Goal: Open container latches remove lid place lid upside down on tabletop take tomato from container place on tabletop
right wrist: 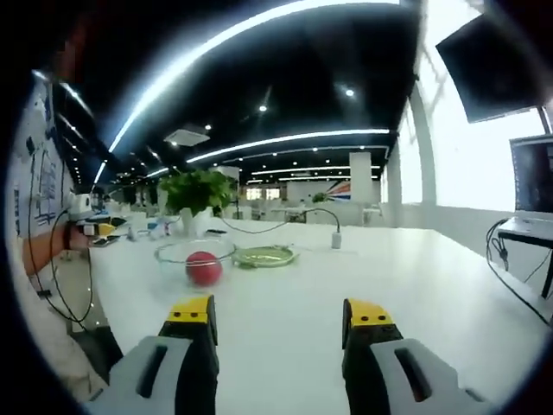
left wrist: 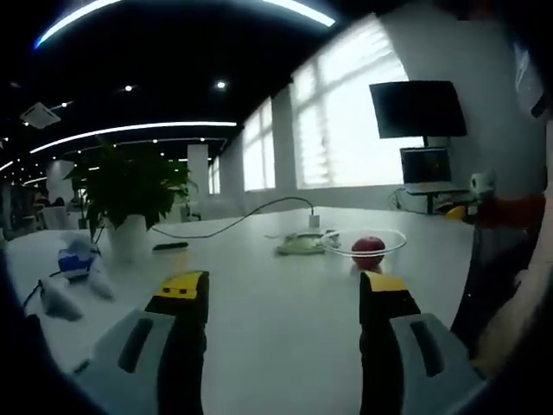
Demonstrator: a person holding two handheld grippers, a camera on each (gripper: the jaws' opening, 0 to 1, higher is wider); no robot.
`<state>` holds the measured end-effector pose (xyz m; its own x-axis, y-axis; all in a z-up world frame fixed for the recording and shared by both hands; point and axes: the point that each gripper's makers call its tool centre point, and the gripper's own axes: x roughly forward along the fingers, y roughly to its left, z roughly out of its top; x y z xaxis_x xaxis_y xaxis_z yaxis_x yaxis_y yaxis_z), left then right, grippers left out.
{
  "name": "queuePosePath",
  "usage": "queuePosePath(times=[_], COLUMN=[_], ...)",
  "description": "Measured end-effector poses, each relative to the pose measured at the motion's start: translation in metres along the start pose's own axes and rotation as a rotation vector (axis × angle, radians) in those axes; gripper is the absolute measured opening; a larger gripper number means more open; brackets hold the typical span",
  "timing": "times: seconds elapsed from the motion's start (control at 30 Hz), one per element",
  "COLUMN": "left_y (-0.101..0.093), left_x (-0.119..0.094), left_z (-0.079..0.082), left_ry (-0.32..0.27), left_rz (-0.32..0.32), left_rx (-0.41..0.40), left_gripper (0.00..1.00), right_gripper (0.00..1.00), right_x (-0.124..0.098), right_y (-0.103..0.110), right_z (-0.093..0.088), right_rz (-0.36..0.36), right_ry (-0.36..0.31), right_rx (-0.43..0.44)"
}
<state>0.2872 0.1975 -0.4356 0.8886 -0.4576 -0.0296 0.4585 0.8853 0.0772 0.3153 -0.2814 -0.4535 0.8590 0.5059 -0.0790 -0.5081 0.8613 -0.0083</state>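
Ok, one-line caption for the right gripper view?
Open right gripper faces a red tomato beside a clear container and green lid on the white tabletop.

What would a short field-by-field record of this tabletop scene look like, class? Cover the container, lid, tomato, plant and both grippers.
surface: white tabletop
container: clear round bowl-shaped container, lid off
lid: greenish translucent lid, flat on the tabletop beside the container; which side is up cannot be told
tomato: red round tomato, at the container; inside or in front of it cannot be told
plant: green leafy plant in a white pot
cable: dark cable across the tabletop
left gripper: jaws open, empty
right gripper: jaws open, empty
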Motion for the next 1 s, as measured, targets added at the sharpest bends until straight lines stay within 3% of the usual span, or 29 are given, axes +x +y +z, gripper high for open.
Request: queuePosePath(times=[0.33,0.5,0.8,1.0], left_y=[0.003,-0.001,0.005,-0.004], left_x=[0.004,0.008,0.020,0.034], left_z=[0.024,0.036,0.058,0.066], left_ry=[0.020,0.016,0.056,0.086], left_rz=[-0.072,-0.146,-0.218,-0.279], left_rx=[0.067,0.075,0.145,0.203], left_gripper=[0.66,0.66,0.66,0.65], right_gripper=[0.53,0.52,0.51,0.50], right_x=[0.008,0.016,0.032,0.046], right_y=[-0.001,0.007,0.016,0.032], right_z=[0.057,0.074,0.096,0.108], right_rz=[0.084,0.147,0.240,0.332], right_ry=[-0.025,0.010,0.064,0.105], right_rx=[-0.101,-0.158,-0.260,-0.281])
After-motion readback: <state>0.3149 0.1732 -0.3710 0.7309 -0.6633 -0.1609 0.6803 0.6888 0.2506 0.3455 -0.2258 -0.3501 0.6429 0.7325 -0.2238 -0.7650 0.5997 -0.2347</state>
